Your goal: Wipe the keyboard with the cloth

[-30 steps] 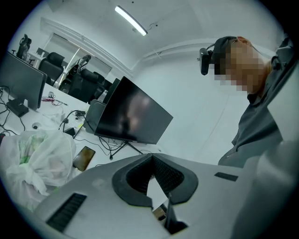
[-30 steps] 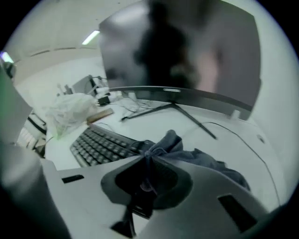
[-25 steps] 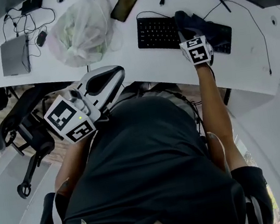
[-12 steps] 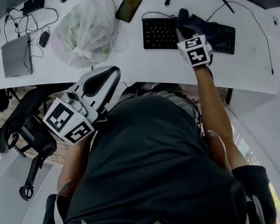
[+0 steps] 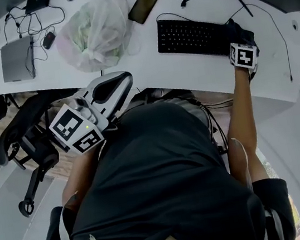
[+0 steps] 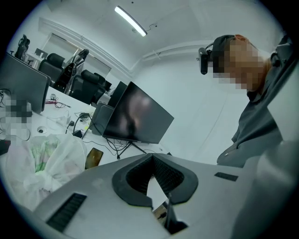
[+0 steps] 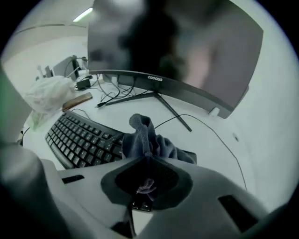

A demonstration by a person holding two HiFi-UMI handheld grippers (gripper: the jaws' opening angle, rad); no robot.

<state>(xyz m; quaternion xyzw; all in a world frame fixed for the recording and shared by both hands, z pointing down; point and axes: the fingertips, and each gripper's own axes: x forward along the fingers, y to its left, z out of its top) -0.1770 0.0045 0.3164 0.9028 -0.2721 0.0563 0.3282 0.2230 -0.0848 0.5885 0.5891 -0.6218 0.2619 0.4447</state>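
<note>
The right gripper (image 5: 240, 46) pinches the dark cloth (image 7: 145, 136) between its pressed-together jaws, the fabric bunching up just past the pads. The cloth rests on the right end of the black keyboard (image 5: 190, 36), which lies on the white counter (image 5: 147, 69) in front of a monitor (image 7: 187, 42). The left gripper (image 6: 152, 157) is at the counter's near edge, well apart from the keyboard, its jaws meeting at the tips with nothing between them. A plastic bag (image 5: 94, 32) and a phone (image 5: 143, 6) lie left of the keyboard.

A plastic bag (image 5: 94, 32) sits beside a phone (image 5: 144, 5) on the desk (image 5: 145, 55).
</note>
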